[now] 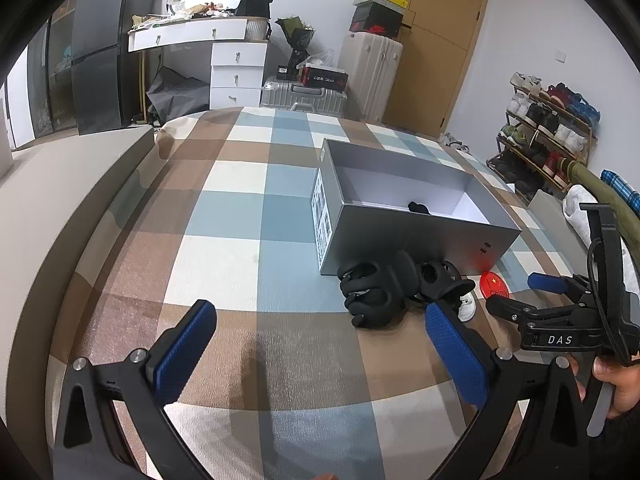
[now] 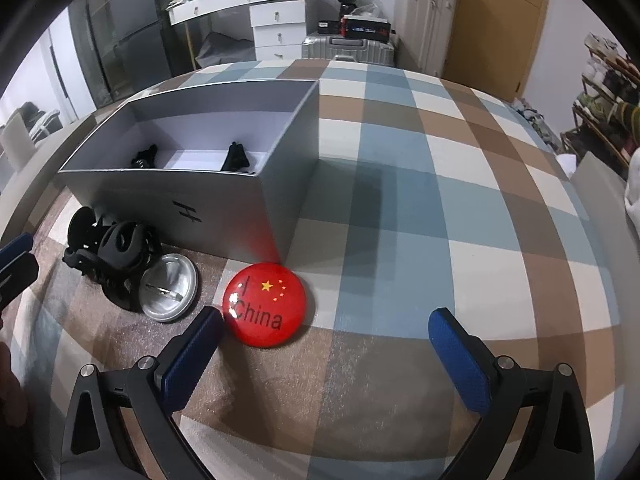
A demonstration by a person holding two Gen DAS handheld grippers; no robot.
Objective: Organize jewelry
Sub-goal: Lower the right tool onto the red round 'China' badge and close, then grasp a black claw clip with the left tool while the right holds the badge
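Observation:
A grey open box (image 1: 416, 236) (image 2: 168, 196) lies on the checked bedspread, with black hair clips (image 2: 236, 156) inside. In front of it sit black claw clips (image 1: 372, 292) (image 2: 116, 248), a silver badge lying face down (image 2: 170, 288) and a red round badge with yellow stars (image 2: 266, 310) (image 1: 494, 285). My left gripper (image 1: 320, 336) is open, just short of the black clips. My right gripper (image 2: 328, 332) is open too, with its left finger beside the red badge; the left wrist view shows it at the right (image 1: 516, 296).
The bed's checked cover (image 2: 440, 200) spreads wide to the right of the box. A grey bed edge (image 1: 60, 208) runs along the left. Suitcases (image 1: 372, 76), a white dresser (image 1: 236, 64), a shoe rack (image 1: 548, 136) and a door stand beyond the bed.

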